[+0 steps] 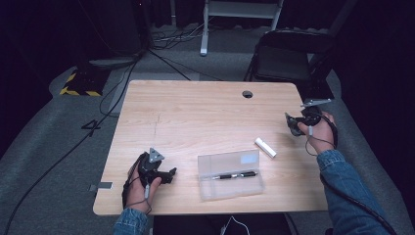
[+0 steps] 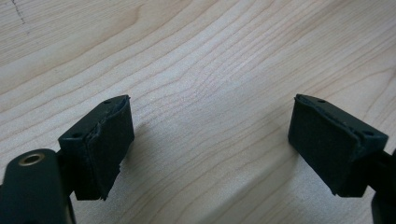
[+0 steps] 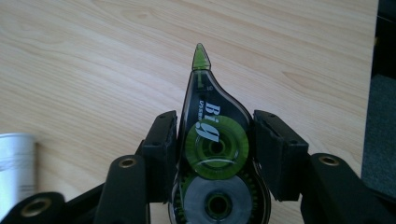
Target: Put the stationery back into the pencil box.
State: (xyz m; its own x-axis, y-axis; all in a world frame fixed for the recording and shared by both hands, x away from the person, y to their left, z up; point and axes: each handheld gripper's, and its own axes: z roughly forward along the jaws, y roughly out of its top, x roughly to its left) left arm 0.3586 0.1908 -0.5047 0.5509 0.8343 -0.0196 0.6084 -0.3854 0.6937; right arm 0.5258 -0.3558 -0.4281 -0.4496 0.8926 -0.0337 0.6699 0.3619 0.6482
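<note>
My right gripper [image 3: 215, 140] is shut on a correction tape dispenser [image 3: 212, 140], dark and see-through with green reels and a green tip pointing away over the wood. In the high view that right gripper [image 1: 295, 125] hovers near the table's right edge. A clear plastic pencil case [image 1: 230, 175] lies at the front middle with a black pen [image 1: 237, 175] inside. A small white eraser-like stick [image 1: 265, 147] lies between the case and my right hand. My left gripper [image 1: 169, 175] rests at the front left, open, left of the case; its jaws stand wide apart over bare wood [image 2: 210, 126].
The wooden table [image 1: 195, 112] has a round cable hole [image 1: 247, 94] near its far edge. A black folding chair [image 1: 284, 56] stands beyond the far right corner. Cables run over the grey floor at left. A white cylinder edge [image 3: 14, 163] shows low left in the right gripper view.
</note>
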